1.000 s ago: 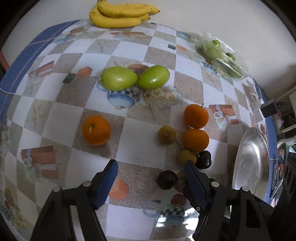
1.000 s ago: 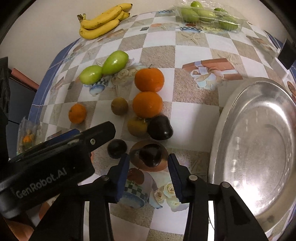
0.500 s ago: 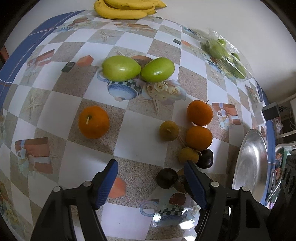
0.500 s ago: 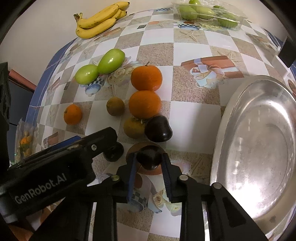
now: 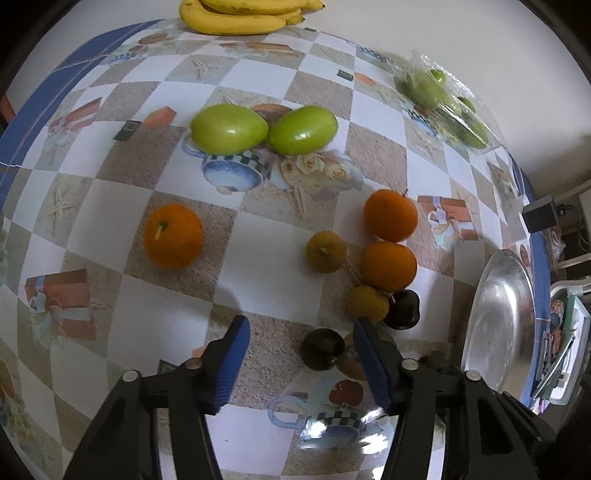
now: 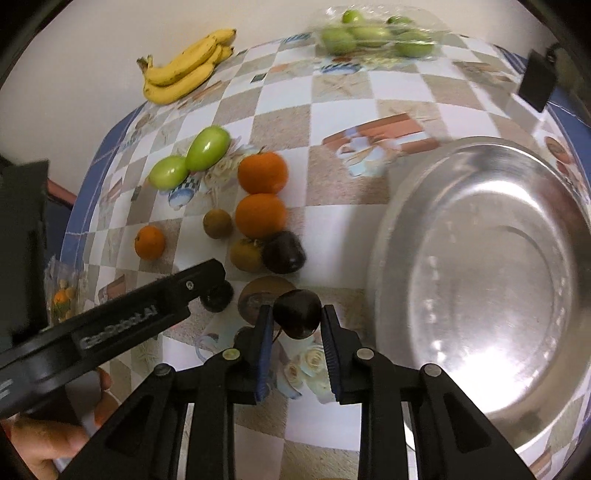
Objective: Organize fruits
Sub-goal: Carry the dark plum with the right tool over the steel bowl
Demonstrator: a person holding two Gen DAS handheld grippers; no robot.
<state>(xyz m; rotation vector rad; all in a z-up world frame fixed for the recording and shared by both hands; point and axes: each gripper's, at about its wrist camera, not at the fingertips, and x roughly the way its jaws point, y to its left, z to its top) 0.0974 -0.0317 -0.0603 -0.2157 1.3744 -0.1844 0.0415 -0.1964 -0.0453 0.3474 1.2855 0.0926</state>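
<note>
Right wrist view: the right gripper (image 6: 297, 321) clamps a dark plum (image 6: 297, 314) between its blue pads, lifted just beside the rim of the steel tray (image 6: 376, 258) near the table's right edge. The left gripper (image 5: 299, 354) crosses this view's lower left, held by a hand (image 6: 40, 443).

Left wrist view: the left gripper's jaws are closing, half-wide, around a second dark plum (image 5: 322, 349) without touching it. A lone orange (image 5: 173, 236) lies well apart from two paired oranges (image 5: 389, 240); bananas (image 5: 240, 14) mark the far edge.
</note>
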